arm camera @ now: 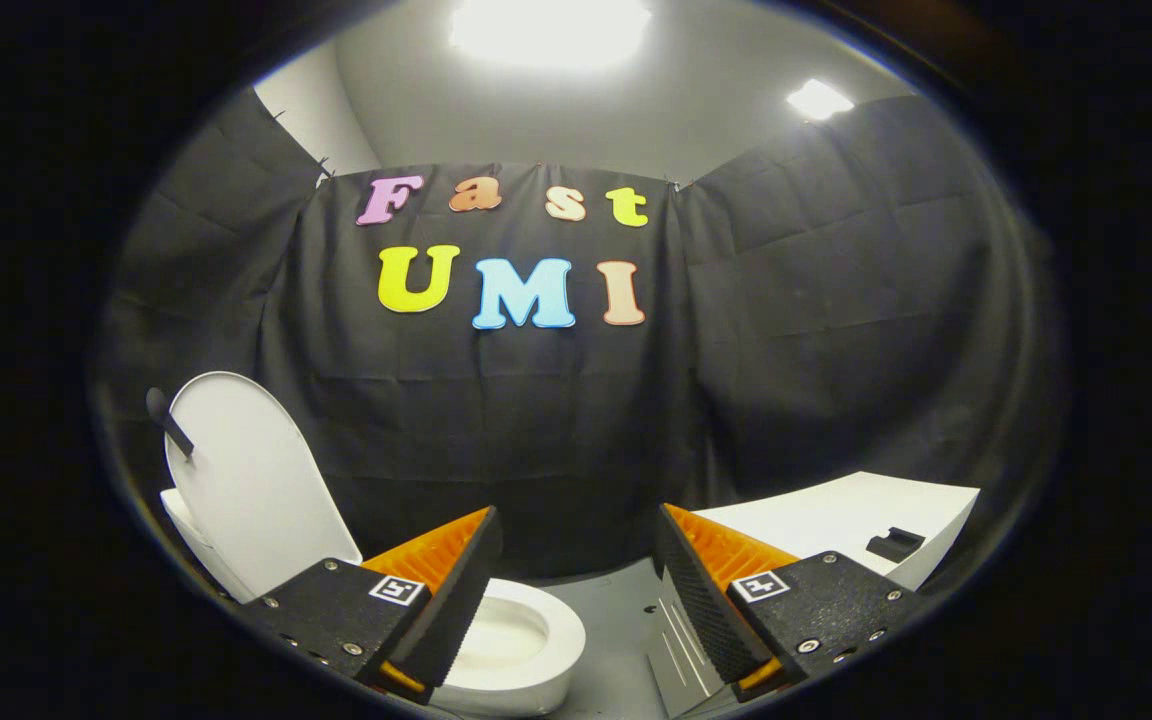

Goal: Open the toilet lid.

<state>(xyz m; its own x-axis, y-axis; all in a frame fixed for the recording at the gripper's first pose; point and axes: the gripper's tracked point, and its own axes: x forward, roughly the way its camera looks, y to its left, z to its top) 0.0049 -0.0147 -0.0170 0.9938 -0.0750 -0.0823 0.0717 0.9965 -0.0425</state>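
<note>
The toilet lid (241, 480) stands raised, tilted back above the white bowl (521, 645), off to the left of and beyond the tool's left finger. It looks like a stiff, light, smooth plastic shell that swings on a rear hinge; glossy, so likely slippery under a pinch. A small dark handle (168, 420) sticking out at its upper edge seems the surest place to hook or grip, far from the hinge. Judging by its upright pose, the opening looks done. The tool (576, 590) is spread wide, holding nothing. To the right lies a white tabletop (836, 515) carrying a small dark piece (894, 543).
</note>
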